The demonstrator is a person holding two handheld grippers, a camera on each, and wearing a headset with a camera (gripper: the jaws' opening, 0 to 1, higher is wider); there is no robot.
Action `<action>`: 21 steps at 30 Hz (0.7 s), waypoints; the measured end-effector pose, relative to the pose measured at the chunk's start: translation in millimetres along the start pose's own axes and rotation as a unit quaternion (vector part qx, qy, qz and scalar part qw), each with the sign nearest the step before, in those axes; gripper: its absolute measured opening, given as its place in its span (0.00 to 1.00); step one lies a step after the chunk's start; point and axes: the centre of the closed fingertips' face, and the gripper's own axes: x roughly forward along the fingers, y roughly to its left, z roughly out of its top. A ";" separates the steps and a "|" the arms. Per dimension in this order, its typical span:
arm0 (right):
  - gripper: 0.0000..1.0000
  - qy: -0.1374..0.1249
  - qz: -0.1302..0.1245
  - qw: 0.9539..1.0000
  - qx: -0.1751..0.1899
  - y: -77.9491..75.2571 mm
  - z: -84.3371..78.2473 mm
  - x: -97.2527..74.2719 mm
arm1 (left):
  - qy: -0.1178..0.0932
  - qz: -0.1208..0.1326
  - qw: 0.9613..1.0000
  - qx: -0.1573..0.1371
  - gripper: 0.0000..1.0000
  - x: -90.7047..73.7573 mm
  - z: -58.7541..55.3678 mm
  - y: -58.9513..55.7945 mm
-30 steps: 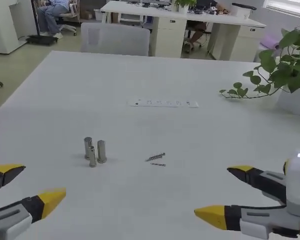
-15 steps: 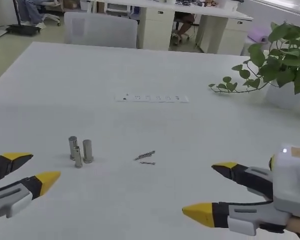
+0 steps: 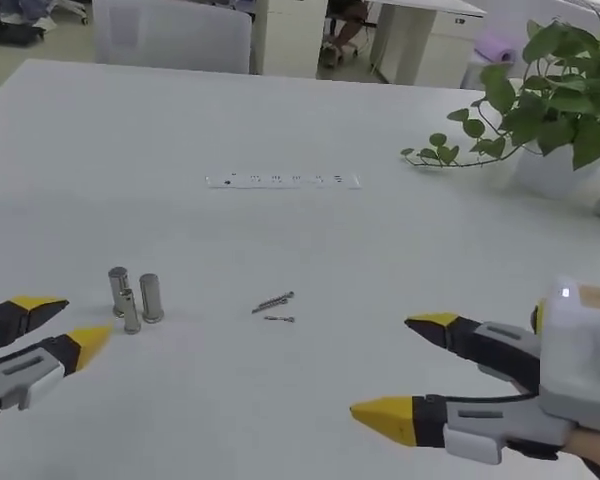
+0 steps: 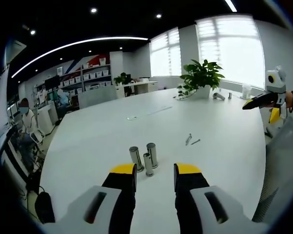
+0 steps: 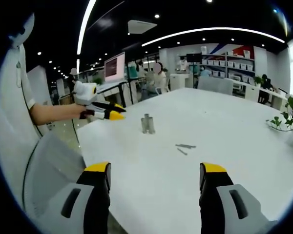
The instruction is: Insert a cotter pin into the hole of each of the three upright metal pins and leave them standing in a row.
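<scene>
**A:** We're at the very start here, with nothing picked up. The three metal pins (image 3: 130, 305) stand upright in a tight bunch on the worktop (image 3: 280, 110), left of centre. As far as we can see, none carries a cotter pin yet.

**B:** And the cotter pins (image 3: 273, 301) lie flat and loose to the right of that bunch, clearly apart from it. We make out two slim pieces, but we can't tell whether a third is tucked against one.

**A:** The left claw (image 3: 65, 320) hovers just beside the metal pins, its jaws parted by a modest gap and empty. The left gripper view looks straight at the bunch between those jaws.

**B:** The right claw (image 3: 400, 366) sits low on the right, well apart from the cotter pins, jaws spread wide and holding nothing.

**A:** So we read this as the approach: left for a metal pin, right for a cotter pin.

**B:** Agreed. We'd judge the right claw needs to come in low over one cotter pin and narrow a good deal. The piece is thin and lies flat, so a pinch near one end looks best.

**A:** The left has to steady a single pin without toppling its neighbours and present its hole. The holes are too small for us to see.
</scene>
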 end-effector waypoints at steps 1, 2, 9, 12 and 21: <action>0.75 0.000 0.000 1.000 0.001 0.1 0.1 0.0 | -0.001 -0.001 1.000 -0.001 0.29 3.4 0.2 1.7; 0.75 0.001 0.000 1.000 0.000 0.2 0.1 0.0 | -0.001 -0.002 1.000 -0.001 0.28 5.8 0.1 2.4; 0.75 0.000 -0.001 1.000 0.002 0.0 1.9 1.2 | 0.008 -0.010 1.000 0.014 0.28 27.7 -7.2 8.6; 0.75 0.003 -0.001 1.000 0.000 -0.4 1.4 2.7 | 0.013 -0.012 1.000 0.018 0.28 36.6 -10.3 10.8; 0.72 0.014 -0.005 1.000 -0.006 -5.1 -1.8 7.7 | 0.025 -0.028 0.999 0.008 0.24 63.8 -24.1 11.3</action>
